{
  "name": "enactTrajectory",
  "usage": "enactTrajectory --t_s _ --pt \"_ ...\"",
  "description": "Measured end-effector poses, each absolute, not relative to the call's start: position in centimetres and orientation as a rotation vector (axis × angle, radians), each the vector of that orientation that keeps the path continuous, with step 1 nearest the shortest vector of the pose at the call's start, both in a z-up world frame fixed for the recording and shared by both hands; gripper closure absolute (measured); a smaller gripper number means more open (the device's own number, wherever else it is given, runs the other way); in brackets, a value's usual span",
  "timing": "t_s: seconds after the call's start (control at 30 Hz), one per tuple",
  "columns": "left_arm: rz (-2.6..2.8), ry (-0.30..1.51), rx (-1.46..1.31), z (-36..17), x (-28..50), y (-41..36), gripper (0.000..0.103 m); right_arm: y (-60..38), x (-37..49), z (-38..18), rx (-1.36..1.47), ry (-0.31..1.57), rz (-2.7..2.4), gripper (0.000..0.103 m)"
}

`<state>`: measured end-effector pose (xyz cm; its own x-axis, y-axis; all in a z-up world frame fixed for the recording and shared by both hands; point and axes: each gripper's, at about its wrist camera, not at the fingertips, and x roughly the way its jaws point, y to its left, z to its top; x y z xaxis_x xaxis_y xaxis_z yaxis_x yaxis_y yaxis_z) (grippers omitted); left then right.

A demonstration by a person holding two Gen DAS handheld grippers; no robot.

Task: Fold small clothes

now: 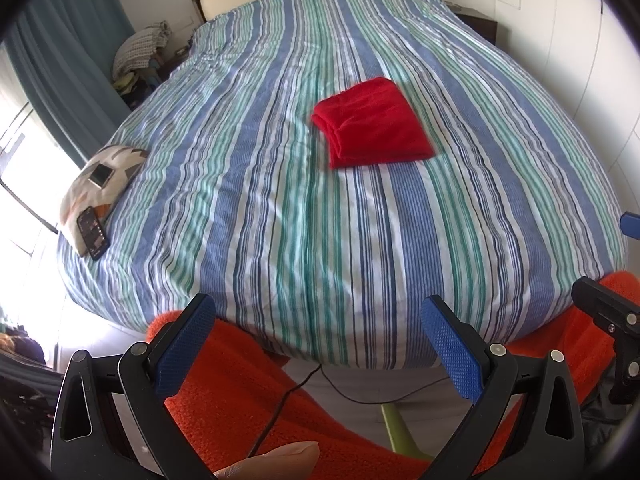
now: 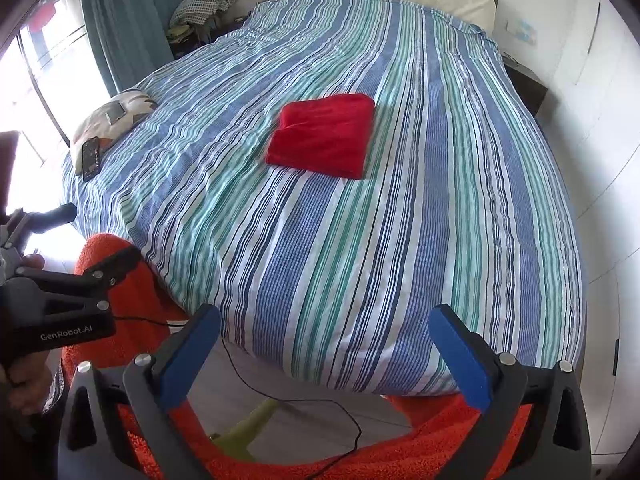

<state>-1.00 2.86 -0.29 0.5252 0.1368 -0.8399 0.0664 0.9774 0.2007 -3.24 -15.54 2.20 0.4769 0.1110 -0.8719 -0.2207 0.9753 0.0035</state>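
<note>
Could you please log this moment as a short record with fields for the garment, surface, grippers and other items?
garment: red cloth, folded into a compact rectangle
surface: striped bed cover, the cloth lying near its middle
left gripper: open, holding nothing, back from the bed's near edge
right gripper: open, holding nothing, also back from the edge
other items: patterned cushion at the bed's left edge, dark phone on it

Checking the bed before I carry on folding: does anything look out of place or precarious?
The dark smartphone lies partly off the patterned cushion at the striped bed's left edge, so it might slip. The red folded garment lies neatly, slightly askew to the stripes.
</note>
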Motion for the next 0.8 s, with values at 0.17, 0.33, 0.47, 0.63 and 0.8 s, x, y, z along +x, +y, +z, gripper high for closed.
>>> enactTrajectory --t_s 0.17,0.33,0.47,0.63,0.8 --pt "0.051 1.015 0.224 0.0 -0.8 2.9 0.000 -15.4 -3.4 2.7 -0.109 1.057 0.215 0.000" --pt "0.036 1.023 0.210 0.1 -0.6 3.0 0.001 -15.2 -3.4 3.3 -0.116 1.055 0.222 0.000" --pt "0.033 1.021 0.209 0.3 -0.5 3.0 0.001 -15.2 -3.4 3.5 -0.109 1.054 0.223 0.000" --pt "0.026 1.015 0.199 0.6 -0.3 2.9 0.001 -15.3 -3.3 3.6 -0.106 1.050 0.212 0.000" --pt "0.025 1.014 0.185 0.6 -0.2 3.0 0.001 -15.7 -3.1 3.3 -0.096 1.057 0.204 0.000"
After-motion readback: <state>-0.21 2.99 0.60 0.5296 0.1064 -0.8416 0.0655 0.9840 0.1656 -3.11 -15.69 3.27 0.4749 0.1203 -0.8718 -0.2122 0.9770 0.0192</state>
